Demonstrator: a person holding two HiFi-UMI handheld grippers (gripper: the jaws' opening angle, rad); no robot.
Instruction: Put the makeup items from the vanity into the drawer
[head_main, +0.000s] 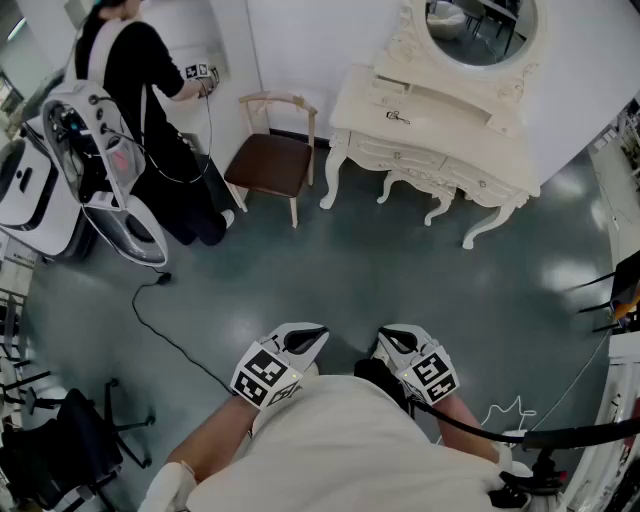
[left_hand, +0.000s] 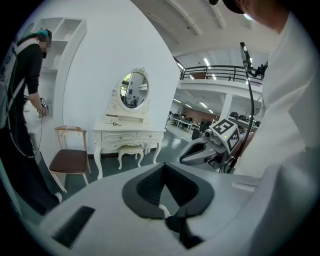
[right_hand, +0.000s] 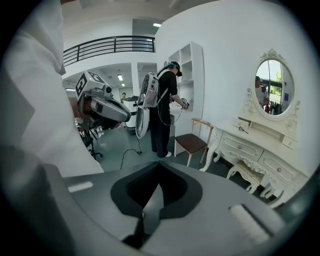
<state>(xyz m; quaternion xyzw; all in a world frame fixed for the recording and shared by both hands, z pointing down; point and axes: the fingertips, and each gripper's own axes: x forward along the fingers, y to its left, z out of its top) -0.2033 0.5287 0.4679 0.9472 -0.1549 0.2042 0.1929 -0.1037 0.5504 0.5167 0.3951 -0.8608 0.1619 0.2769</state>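
The white vanity (head_main: 430, 125) with an oval mirror (head_main: 480, 30) stands across the floor at the far wall, well away from me. One small dark item (head_main: 397, 117) lies on its top; I cannot tell what it is. Its drawers (head_main: 400, 155) are closed. Both grippers are held close to my body, far from the vanity. The left gripper (head_main: 300, 340) and the right gripper (head_main: 398, 342) point forward, jaws together, nothing held. The left gripper view shows the vanity (left_hand: 129, 134) in the distance, and the right gripper view shows the vanity (right_hand: 257, 150) at right.
A wooden chair (head_main: 272, 160) stands left of the vanity, and a stool (left_hand: 129, 149) sits under it. A person in black (head_main: 150, 110) works at the wall beside white equipment (head_main: 35, 190). A black cable (head_main: 170, 330) trails over the floor; stands crowd the lower left (head_main: 70, 440).
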